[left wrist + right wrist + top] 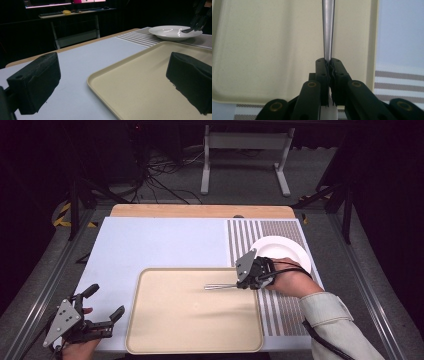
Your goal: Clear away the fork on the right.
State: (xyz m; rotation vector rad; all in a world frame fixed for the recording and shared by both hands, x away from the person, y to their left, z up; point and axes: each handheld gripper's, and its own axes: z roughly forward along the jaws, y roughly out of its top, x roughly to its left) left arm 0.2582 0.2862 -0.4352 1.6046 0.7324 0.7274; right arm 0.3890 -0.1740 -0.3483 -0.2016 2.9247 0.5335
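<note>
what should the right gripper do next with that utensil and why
Probably lower it and let go: the right gripper is shut on the metal utensil, which already reaches out over the beige tray. The left gripper rests open at the tray's left edge.

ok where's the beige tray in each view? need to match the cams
High view: tray lies bottom centre on the table.
Left gripper view: tray fills the lower right, between the open jaws.
Right gripper view: tray lies behind the held utensil.
Shared landmark: striped mat.
</note>
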